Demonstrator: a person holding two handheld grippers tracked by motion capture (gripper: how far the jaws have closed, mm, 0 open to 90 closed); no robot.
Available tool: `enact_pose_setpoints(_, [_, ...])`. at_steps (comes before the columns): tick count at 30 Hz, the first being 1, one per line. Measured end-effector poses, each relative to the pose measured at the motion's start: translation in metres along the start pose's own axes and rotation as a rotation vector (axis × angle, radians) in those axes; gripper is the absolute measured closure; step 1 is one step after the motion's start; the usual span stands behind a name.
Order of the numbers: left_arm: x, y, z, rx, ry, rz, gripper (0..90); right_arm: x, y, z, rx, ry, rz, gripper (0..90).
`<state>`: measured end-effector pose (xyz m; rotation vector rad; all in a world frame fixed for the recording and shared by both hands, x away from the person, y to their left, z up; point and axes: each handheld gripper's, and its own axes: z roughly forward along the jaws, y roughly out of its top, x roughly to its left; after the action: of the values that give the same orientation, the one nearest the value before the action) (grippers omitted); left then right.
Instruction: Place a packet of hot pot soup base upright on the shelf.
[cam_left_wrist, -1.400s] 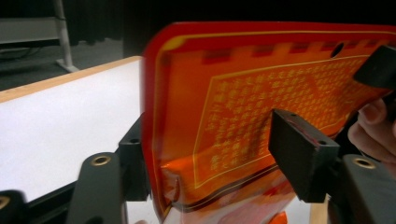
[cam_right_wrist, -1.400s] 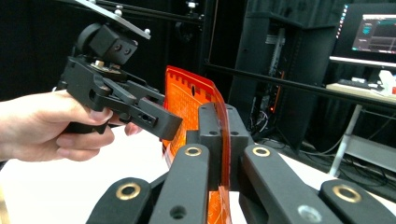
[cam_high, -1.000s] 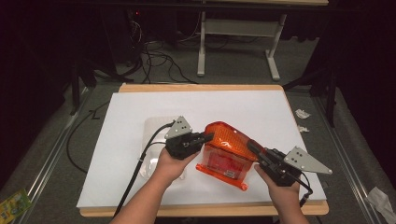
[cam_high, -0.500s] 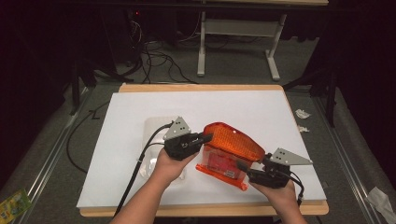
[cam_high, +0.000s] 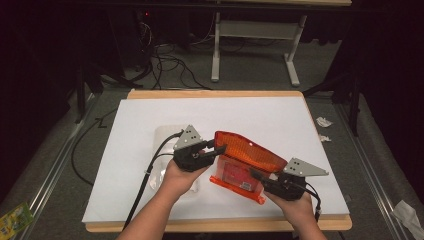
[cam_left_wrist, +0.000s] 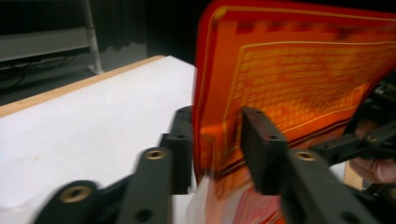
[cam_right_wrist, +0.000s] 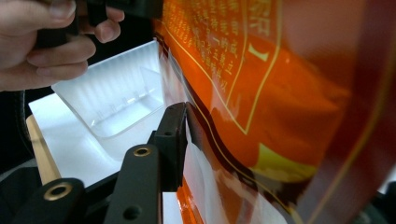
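Note:
An orange printed pouch (cam_high: 245, 160) is held above the white table top between both grippers. My left gripper (cam_high: 220, 149) is shut on its upper left corner; in the left gripper view both jaws press the pouch (cam_left_wrist: 299, 79) edge at the left gripper (cam_left_wrist: 219, 140). My right gripper (cam_high: 255, 175) grips the pouch's lower right edge. In the right gripper view one jaw lies against the pouch (cam_right_wrist: 280, 93) at the right gripper (cam_right_wrist: 191, 121); the other jaw is hidden behind the film.
A clear plastic tray (cam_high: 165, 140) lies on the white sheet under the left hand, and the tray (cam_right_wrist: 112, 98) shows past the pouch. The wooden table edge (cam_high: 215, 94) runs along the back. Cables trail from the left gripper toward the front left.
The right gripper has turned and moved in low against the pouch's lower right edge. The left gripper has kept its hold in nearly the same place.

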<state>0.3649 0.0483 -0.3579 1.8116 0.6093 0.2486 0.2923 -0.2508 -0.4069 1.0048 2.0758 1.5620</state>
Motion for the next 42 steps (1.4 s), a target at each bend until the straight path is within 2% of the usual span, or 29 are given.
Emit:
enact_pose_setpoints(3, [0.006,-0.006,-0.009,0.006,0.049,-0.005,49.3,-0.002,-0.001,-0.001,-0.001,0.012,0.009,63.6])
enact_pose_setpoints(6, [0.014,-0.013,-0.021,0.013,0.091,-0.014,42.4,-0.003,-0.001,-0.001,-0.003,0.025,0.009,64.9])
enact_pose_setpoints(7, [0.014,-0.013,-0.021,0.013,0.091,-0.014,41.6,-0.003,-0.001,-0.001,-0.004,0.028,0.003,65.2])
enact_pose_setpoints(8, [0.02,-0.017,-0.031,0.019,0.12,-0.012,40.8,-0.003,-0.001,-0.001,-0.002,0.026,0.004,65.4])
enact_pose_setpoints(10, [0.025,-0.021,-0.042,0.027,0.153,-0.005,39.0,-0.002,-0.001,-0.001,-0.003,0.028,0.005,66.3])
enact_pose_setpoints(11, [0.025,-0.021,-0.042,0.027,0.153,-0.005,38.7,-0.002,-0.001,-0.001,-0.004,0.029,0.005,66.5])
enact_pose_setpoints(12, [0.031,-0.025,-0.055,0.034,0.183,-0.001,38.3,-0.002,-0.001,-0.001,-0.004,0.029,0.007,66.5])
enact_pose_setpoints(16, [0.043,-0.034,-0.084,0.027,0.245,-0.003,36.8,-0.002,-0.002,-0.001,-0.003,0.033,0.022,66.6])
enact_pose_setpoints(17, [0.043,-0.034,-0.084,0.027,0.245,-0.003,36.4,-0.002,-0.002,-0.001,-0.002,0.035,0.026,66.6])
enact_pose_setpoints(18, [0.049,-0.039,-0.099,0.023,0.282,-0.018,35.7,-0.002,-0.002,-0.001,-0.002,0.038,0.029,66.6])
enact_pose_setpoints(19, [0.051,-0.043,-0.107,0.023,0.297,-0.024,35.3,-0.002,-0.002,-0.001,-0.001,0.038,0.03,66.7])
enact_pose_setpoints(22, [0.058,-0.055,-0.129,0.032,0.359,-0.026,34.1,-0.001,-0.002,-0.002,-0.002,0.041,0.022,67.6])
enact_pose_setpoints(26, [0.071,-0.077,-0.152,0.04,0.426,-0.074,32.8,0.0,-0.003,-0.002,-0.005,0.047,0.01,68.5])
enact_pose_setpoints(29, [0.079,-0.097,-0.159,0.062,0.465,-0.101,31.9,0.0,-0.003,-0.002,-0.006,0.046,0.015,68.2])
enact_pose_setpoints(31, [0.085,-0.11,-0.163,0.057,0.48,-0.137,31.1,0.0,-0.004,-0.001,-0.009,0.045,0.015,67.9])
enact_pose_setpoints(33, [0.092,-0.121,-0.167,0.044,0.474,-0.184,31.1,0.001,-0.004,-0.001,-0.009,0.043,0.015,67.5])
enact_pose_setpoints(34, [0.094,-0.124,-0.168,0.051,0.481,-0.192,31.1,0.001,-0.004,-0.001,-0.012,0.043,0.016,67.4])
enact_pose_setpoints(36, [0.097,-0.129,-0.168,0.075,0.491,-0.187,30.5,0.001,-0.004,-0.001,-0.013,0.04,0.018,67.3])
enact_pose_setpoints(42, [0.098,-0.136,-0.165,0.101,0.498,-0.172,29.6,0.0,-0.004,0.0,-0.01,0.03,0.028,68.0])
